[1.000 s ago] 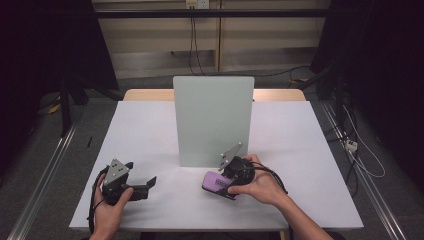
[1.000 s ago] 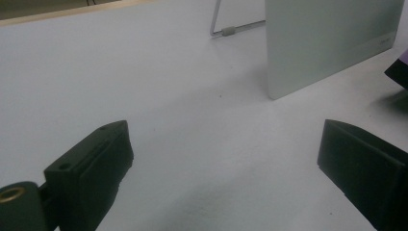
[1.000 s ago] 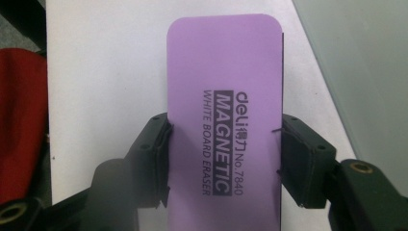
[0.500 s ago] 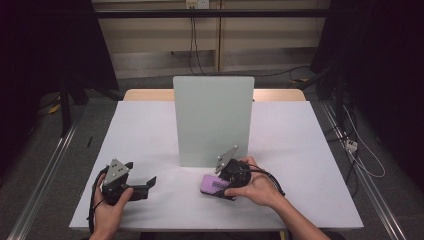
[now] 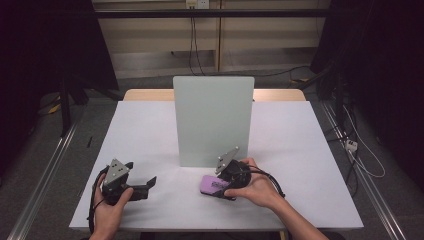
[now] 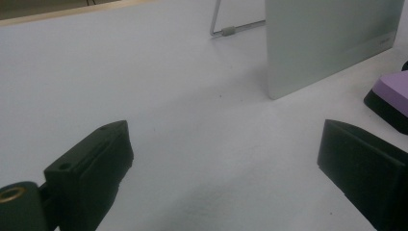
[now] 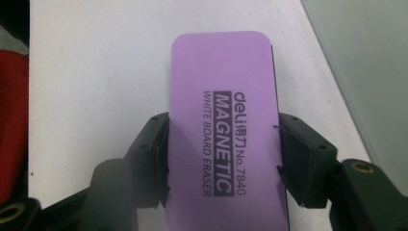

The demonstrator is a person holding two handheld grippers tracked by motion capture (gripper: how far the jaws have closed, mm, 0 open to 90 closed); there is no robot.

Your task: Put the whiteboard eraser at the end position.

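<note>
Fingers: our right gripper (image 7: 223, 159) grips the eraser (image 7: 223, 125) by its long sides; our left gripper (image 6: 226, 163) is spread wide, holding nothing.
Eraser: purple top, black base, black lettering, flat on the tabletop (image 5: 150, 130).

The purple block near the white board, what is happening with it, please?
A person sits at a white table with a gripper in each hand. The right gripper is closed on the sides of a purple whiteboard eraser, which lies just in front of an upright whiteboard standing mid-table. The left gripper rests apart at the left, jaws wide open with nothing between them. From these views I cannot tell whether the eraser is off the table.
</note>
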